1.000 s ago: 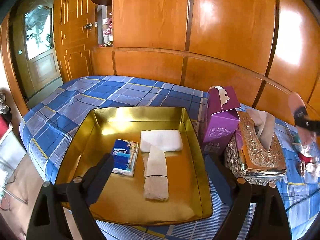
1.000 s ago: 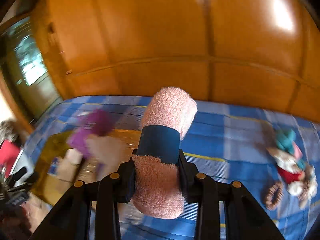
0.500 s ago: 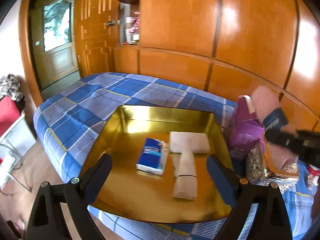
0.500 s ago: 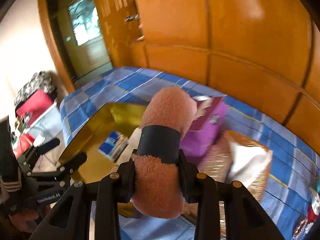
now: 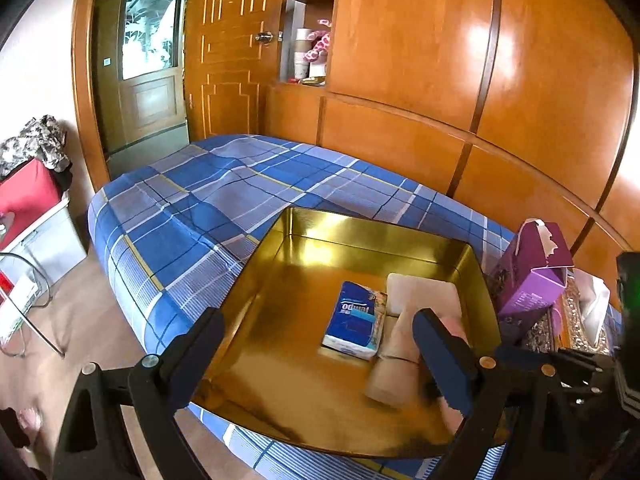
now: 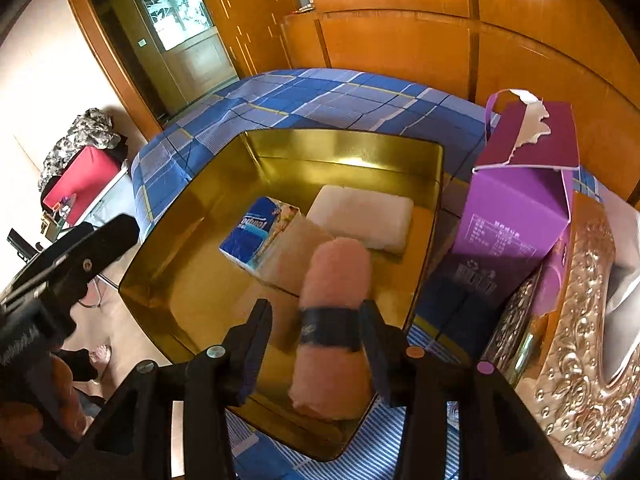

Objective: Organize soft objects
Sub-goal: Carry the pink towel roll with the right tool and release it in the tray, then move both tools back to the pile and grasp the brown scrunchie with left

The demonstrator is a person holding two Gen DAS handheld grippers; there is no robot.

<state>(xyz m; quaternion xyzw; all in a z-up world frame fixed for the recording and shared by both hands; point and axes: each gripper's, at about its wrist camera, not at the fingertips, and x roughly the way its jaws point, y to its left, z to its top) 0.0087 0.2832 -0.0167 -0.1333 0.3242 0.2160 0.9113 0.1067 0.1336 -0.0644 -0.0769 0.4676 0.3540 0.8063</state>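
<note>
A gold tray (image 5: 280, 280) (image 6: 192, 216) lies on the blue plaid bed. In it are a blue tissue pack (image 5: 354, 322) (image 6: 260, 232), a white folded towel (image 5: 424, 294) (image 6: 364, 216) and a beige rolled towel (image 5: 394, 356) (image 6: 296, 256). My right gripper (image 6: 316, 344) is open over the tray's near right corner, with a pink rolled towel with a dark band (image 6: 334, 320) lying between its spread fingers, a gap on the left side. My left gripper (image 5: 320, 364) is open and empty above the tray's front edge. The pink towel is mostly hidden in the left wrist view.
A purple carton (image 5: 532, 276) (image 6: 516, 216) and an ornate gold tissue box (image 6: 580, 340) (image 5: 576, 320) stand right of the tray. Wooden wall panels run behind the bed. A door (image 5: 148, 76), a red bag (image 5: 24, 196) and floor lie to the left.
My right gripper carried the pink towel left from the bed to the tray, lowered it and opened its fingers. My left gripper swung left and stayed open.
</note>
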